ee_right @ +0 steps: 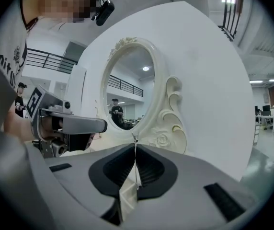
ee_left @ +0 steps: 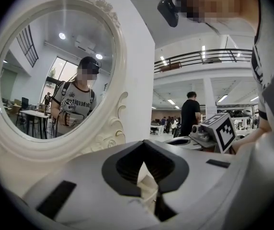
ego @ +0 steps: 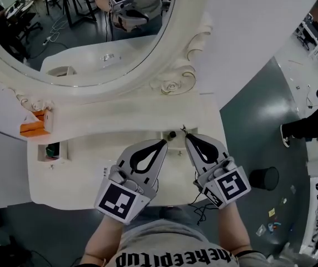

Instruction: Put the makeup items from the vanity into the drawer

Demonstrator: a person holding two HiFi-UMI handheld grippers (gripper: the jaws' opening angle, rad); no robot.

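Observation:
My left gripper (ego: 165,141) (ee_left: 144,145) is shut over the front middle of the white vanity (ego: 120,115), its tip right beside a small dark knob (ego: 172,134); nothing shows between its jaws. Just to its right, my right gripper (ego: 186,136) (ee_right: 135,145) is shut on a thin metal piece (ee_right: 135,139) that sticks out a little past the tips. At the vanity's left end a small compartment (ego: 41,152) stands open with a green item (ego: 52,149) inside. An orange box (ego: 34,128) lies above it.
The oval mirror (ego: 75,32) with its carved frame (ego: 173,82) rises directly behind the grippers. On the grey floor to the right stand a black round object (ego: 263,178) and a person's leg and shoe (ego: 295,131). Small litter lies further right.

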